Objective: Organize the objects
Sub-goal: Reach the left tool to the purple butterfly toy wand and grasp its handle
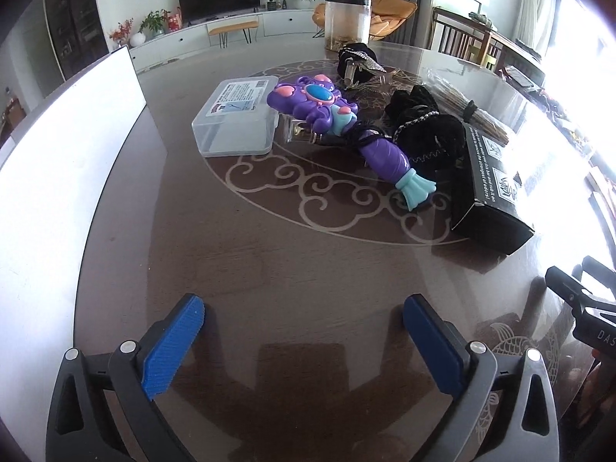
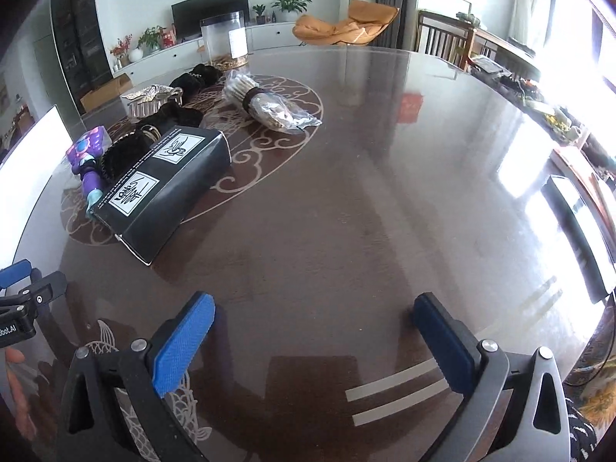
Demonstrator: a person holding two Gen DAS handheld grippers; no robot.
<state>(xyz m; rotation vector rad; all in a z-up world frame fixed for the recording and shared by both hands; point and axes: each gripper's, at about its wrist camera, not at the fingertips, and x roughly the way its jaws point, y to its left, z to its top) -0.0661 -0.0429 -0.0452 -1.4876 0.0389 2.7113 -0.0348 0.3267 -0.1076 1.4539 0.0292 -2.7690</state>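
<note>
Brown wood with pale swirls is shining under glass on the big round table (image 1: 269, 254). Both grippers are hanging low over the near part of it, and both are holding nothing.

The left gripper (image 1: 304, 331) is showing its 2 blue pads (image 1: 173, 346) spread wide apart, with only bare table between them. The right gripper (image 2: 313, 333) is doing the same, its pads (image 2: 183, 342) far apart over bare table. In the right view, a bit of the left gripper is peeking in at the left edge.

All the things are sitting in a bunch farther out, well away from both grippers. A clear box (image 1: 236, 117) with a label on its lid is lying flat on the left of the bunch. A purple toy (image 1: 327, 115) with pink and blue bits is lying just beside it, its blue tail pointing toward the black box (image 1: 489, 188). That black box, with white squares on top, is resting on the right side, nearest the right gripper. Black fluffy cloth (image 1: 423, 123) is piling up between the toy and the black box. A bundle of sticks (image 2: 265, 104) in clear wrap is lying behind it. A shiny clip (image 2: 148, 102) is sitting near the cloth. A tall clear jar (image 1: 347, 21) is standing upright at the back.

A white board (image 1: 65, 177) is standing at the table's left edge.
</note>
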